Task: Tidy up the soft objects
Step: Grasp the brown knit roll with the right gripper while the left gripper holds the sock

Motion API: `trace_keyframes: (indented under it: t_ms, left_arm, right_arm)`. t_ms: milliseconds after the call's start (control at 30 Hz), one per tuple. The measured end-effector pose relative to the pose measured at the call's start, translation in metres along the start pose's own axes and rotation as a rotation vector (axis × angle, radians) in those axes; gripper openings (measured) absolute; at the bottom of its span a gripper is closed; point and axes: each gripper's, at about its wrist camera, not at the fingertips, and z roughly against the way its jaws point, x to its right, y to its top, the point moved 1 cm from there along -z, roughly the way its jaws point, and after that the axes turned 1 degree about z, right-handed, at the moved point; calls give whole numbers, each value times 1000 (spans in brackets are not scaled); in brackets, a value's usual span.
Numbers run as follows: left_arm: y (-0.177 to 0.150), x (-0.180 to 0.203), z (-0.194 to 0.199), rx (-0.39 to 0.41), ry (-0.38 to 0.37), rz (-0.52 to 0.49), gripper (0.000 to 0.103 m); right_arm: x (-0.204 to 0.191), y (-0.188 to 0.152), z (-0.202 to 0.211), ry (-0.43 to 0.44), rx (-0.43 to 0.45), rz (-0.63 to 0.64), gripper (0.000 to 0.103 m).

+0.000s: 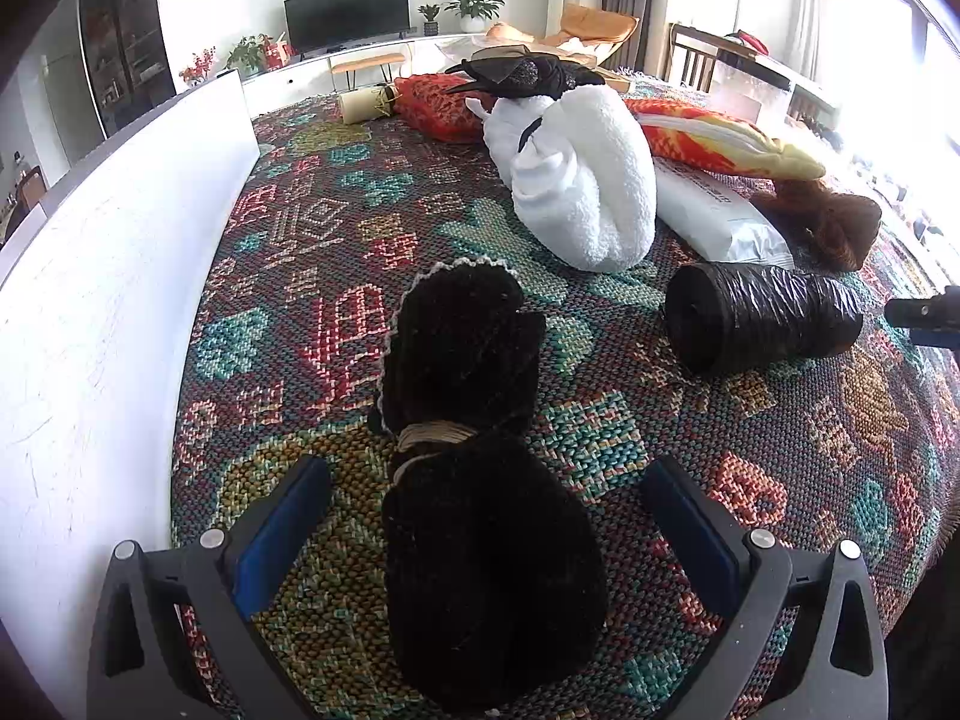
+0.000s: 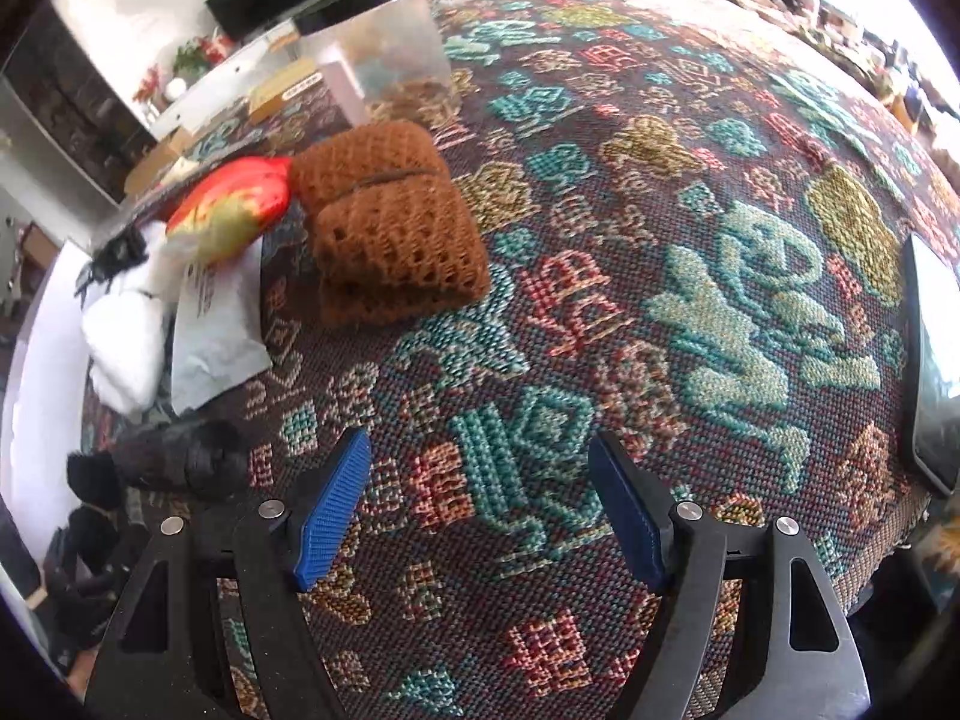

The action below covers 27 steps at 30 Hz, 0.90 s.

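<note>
A patterned woven cloth [image 1: 336,252] covers the table, and soft things are scattered over it. In the left wrist view a white rolled towel [image 1: 585,180] is seen at the far middle, with a black lacy piece [image 1: 528,75] on top of it and a red and yellow cushion [image 1: 708,135] behind it. A white plastic packet [image 1: 720,216] lies just beside the towel, a brown knitted bundle [image 1: 834,228] past it, and a black plastic roll [image 1: 762,318] lies on its side nearer, its open end turned toward the left. A white wall [image 1: 90,324] borders the cloth on the left.

The black fuzzy bundle [image 1: 480,480], tied at its waist with pale cord, is laid lengthwise between the spread fingers of the left gripper [image 1: 486,528], its long axis running away from the camera; the pads are not seen pressing on it.

The right gripper [image 2: 480,510] is held wide apart over bare cloth, with nothing between its fingers
</note>
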Motion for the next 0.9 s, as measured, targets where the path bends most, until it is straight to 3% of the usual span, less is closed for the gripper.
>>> trace_keyframes:
  t_ms: [33, 133, 300, 467, 600, 700, 733, 800, 867, 900]
  left_arm:
    - [0, 0, 0, 0, 0, 0, 103]
    - [0, 0, 0, -1, -2, -1, 103]
    - [-5, -2, 7, -50, -17, 10, 103]
    - [-18, -14, 24, -69, -77, 87, 103]
    - [-9, -17, 20, -77, -20, 92, 102]
    - [-2, -2, 13, -79, 37, 6, 100]
    - [-2, 4, 9, -82, 54, -29, 90]
    - [-1, 8, 10, -62, 9, -30, 68]
    - [3, 6, 11, -48, 6, 1, 29]
    - [4, 4, 11, -44, 13, 13, 29]
  right_arm:
    - [-5, -2, -7, -27, -7, 21, 80]
    - [-18, -8, -10, -104, 82, 107, 87]
    - [-14, -10, -9, -90, 95, 84, 88]
    - [-16, -8, -10, -92, 96, 86, 88]
    - [-17, -8, -9, -89, 95, 85, 88]
    - [-16, -5, -7, -53, 101, 58, 88]
    - [-12, -5, -6, -19, 105, 35, 88]
    - [0, 2, -1, 70, 109, -22, 87]
    - [9, 15, 9, 83, 140, -38, 87]
    - [8, 25, 15, 72, 166, -15, 87]
